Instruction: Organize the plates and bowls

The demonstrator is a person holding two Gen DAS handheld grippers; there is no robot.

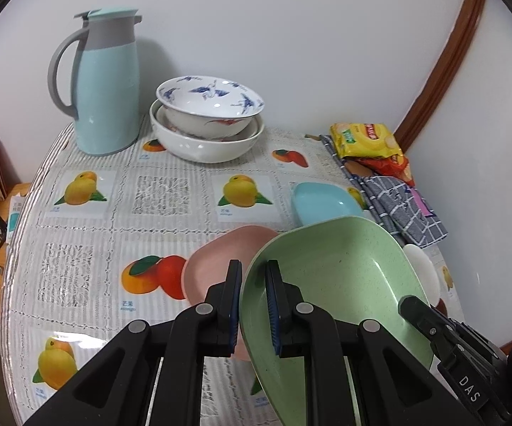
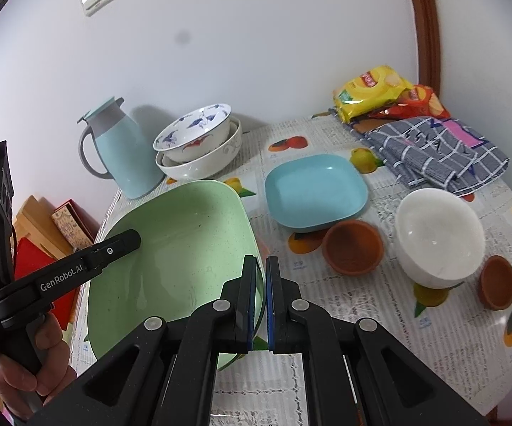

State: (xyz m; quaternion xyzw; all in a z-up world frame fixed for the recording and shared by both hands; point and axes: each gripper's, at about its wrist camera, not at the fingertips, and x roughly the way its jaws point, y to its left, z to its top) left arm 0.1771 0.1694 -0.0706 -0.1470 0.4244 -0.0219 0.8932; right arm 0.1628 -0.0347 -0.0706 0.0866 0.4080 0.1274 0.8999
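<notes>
We're holding the green plate [image 2: 170,248] by opposite rims above the table's near side — left gripper [image 1: 254,305] and right gripper [image 2: 260,301] both clamped tight. Looks light, stiff, slick plastic — rim grips seem safest.

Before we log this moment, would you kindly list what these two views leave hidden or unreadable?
- Pink plate: left wrist view, its near part hidden behind the left gripper and the green plate; absent from the right wrist view.
- Inner bowls of the stack: how many are nested cannot be told.
- Tablecloth captions: too small to read.
- Green plate's near edge: cut off behind the right gripper.
</notes>
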